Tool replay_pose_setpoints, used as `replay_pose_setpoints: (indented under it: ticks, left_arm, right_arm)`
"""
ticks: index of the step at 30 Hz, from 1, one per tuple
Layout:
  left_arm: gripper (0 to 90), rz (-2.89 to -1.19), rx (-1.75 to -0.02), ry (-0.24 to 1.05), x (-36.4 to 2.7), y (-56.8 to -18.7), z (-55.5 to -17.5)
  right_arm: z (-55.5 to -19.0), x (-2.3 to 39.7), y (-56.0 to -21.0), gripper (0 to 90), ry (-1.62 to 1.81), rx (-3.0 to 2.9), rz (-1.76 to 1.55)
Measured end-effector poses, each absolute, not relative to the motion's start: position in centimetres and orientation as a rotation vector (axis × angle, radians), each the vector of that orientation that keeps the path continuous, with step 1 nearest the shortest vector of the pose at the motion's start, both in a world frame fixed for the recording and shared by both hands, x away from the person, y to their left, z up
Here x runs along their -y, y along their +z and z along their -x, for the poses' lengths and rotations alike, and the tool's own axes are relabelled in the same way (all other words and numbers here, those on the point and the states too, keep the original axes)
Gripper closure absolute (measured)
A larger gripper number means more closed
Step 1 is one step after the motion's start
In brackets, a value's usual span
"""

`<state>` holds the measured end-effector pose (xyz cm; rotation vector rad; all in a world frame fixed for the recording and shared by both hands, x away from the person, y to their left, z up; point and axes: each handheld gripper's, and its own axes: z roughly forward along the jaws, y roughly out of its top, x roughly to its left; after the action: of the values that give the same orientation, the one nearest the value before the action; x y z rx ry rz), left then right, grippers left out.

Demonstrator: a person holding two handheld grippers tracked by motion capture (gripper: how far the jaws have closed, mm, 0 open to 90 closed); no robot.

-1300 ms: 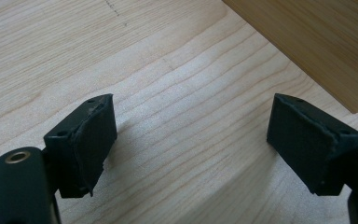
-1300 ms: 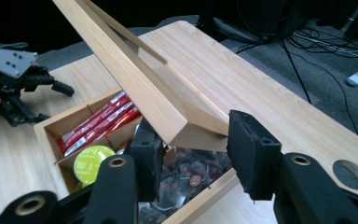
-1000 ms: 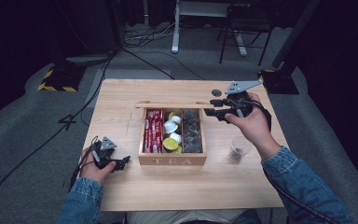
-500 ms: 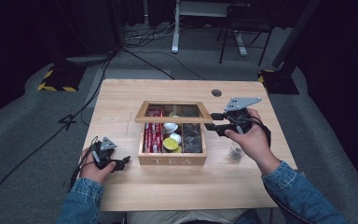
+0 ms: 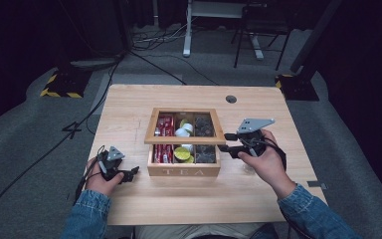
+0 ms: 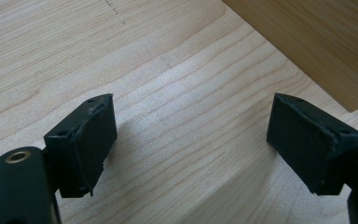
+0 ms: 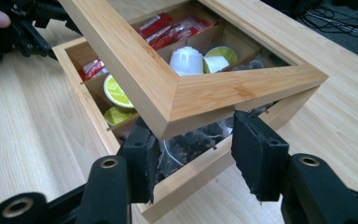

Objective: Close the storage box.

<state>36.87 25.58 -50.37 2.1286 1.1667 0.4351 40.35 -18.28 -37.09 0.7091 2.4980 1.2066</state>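
While the lid (image 5: 184,125) hangs partway down over the tea box (image 5: 183,171) at the table's centre, we read the step as closing it. The right gripper (image 5: 225,142), at the box's 3 o'clock, has its jaws astride the lid's corner (image 7: 242,88); whether the pads press it we cannot tell. The left gripper (image 5: 132,172) rests wide and empty on the table (image 6: 177,93) at 8 o'clock. Next, we judge, the lid needs lowering flush onto the rim.

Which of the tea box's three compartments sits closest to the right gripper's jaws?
The dark tea-bag compartment, at the box's corner next to the right gripper. The capsule compartment and red-sachet compartment lie farther off.
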Motion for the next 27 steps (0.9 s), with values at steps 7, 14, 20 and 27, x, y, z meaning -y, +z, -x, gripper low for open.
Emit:
replay_pose_setpoints:
  ticks: [7, 14, 20, 27]
  left_arm:
    - [16.3, -2.125, -1.166, 0.436, -25.6, -50.4, -36.9]
    - [16.3, -2.130, -1.168, 0.437, -25.6, -50.4, -36.9]
    - [16.2, -2.129, -1.168, 0.437, -25.6, -50.4, -36.9]
    - [16.3, -2.129, -1.166, 0.438, -25.6, -50.4, -36.9]
  right_arm:
    - [-39.9, 18.3, -38.5, 52.2, 1.204, -2.524, -0.725]
    - [-39.6, 18.1, -39.8, 53.7, 1.199, -2.564, -0.731]
    - [-39.2, 17.8, -40.6, 54.2, 1.164, -2.581, -0.727]
    - [-38.8, 17.8, -41.2, 54.2, 1.125, -2.606, -0.723]
